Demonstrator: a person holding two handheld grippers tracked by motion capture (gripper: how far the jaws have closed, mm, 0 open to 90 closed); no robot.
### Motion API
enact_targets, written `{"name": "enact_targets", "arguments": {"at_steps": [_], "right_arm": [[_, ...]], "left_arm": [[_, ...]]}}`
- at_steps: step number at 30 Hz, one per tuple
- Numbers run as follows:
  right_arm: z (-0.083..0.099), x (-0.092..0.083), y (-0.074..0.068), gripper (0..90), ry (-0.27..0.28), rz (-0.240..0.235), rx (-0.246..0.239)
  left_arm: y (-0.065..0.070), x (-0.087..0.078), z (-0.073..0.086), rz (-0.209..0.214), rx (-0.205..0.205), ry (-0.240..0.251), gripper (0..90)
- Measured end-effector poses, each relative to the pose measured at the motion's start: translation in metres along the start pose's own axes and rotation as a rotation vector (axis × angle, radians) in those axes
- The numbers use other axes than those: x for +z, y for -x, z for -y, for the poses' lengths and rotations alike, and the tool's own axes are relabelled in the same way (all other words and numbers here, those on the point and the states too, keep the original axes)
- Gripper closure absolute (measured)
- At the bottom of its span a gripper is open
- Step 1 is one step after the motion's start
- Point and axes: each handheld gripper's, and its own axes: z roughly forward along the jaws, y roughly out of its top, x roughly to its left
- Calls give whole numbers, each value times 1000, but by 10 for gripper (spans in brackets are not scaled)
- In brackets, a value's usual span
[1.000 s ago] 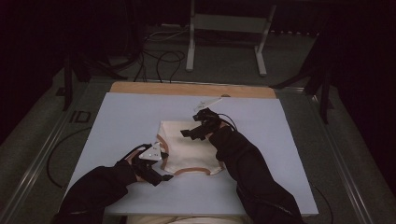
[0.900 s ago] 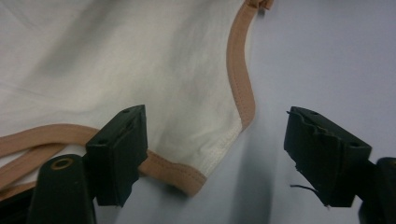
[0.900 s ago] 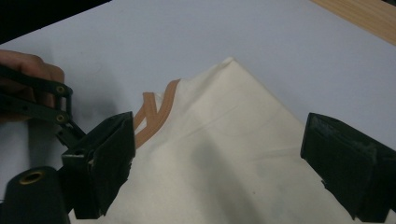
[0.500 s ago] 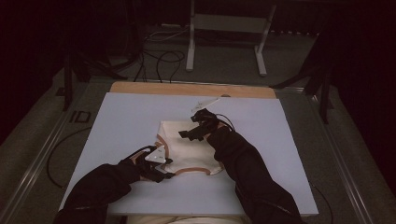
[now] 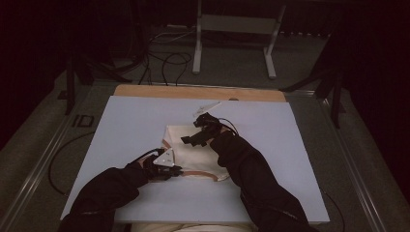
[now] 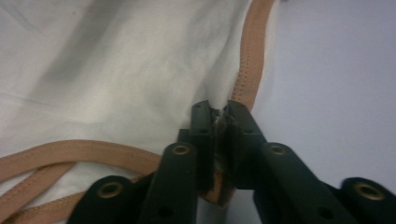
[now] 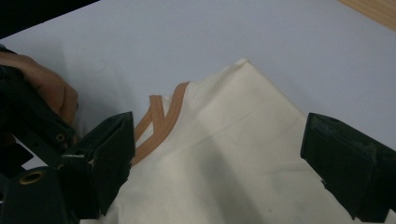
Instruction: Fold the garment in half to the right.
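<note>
In the middle of the pale table (image 5: 125, 125) lies a cream cloth bag (image 5: 193, 154), folded flat, its longer side running roughly from the person's near side toward the far edge, with one corner pointing away toward the wooden strip (image 5: 198, 92) at the back. A tan strap (image 6: 247, 60) borders it and loops out at the near left corner.

The left gripper (image 5: 167, 166) sits at that near left corner; in its own view the fingers (image 6: 203, 128) are pressed together on the strap where it meets the cloth's edge, bare table just to their right. The right gripper (image 5: 196, 135) hangs over the far part of the bag, its fingers (image 7: 109, 158) spread wide with the cream cloth lying between them; I cannot tell if they touch it. In that view the strap's two bands cross beside the left finger, and the other hand (image 7: 51, 91) shows nearby.

There is bare table on every side of the bag, widest to the left and right. A small white scrap (image 5: 207, 108) lies just beyond the right gripper.
</note>
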Motion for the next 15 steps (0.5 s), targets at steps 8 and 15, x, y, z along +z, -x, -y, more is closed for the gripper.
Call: {"name": "enact_targets", "arguments": {"at_steps": [8,15], "right_arm": [[-4,9,-1,118,-16,-5,-8],[-14,22,-2,120,-35,-23,-31]], "left_arm": [[-1,1,-3,-4,-20,-7,865],[0,1,-2,-13,-8,-4,872]]}}
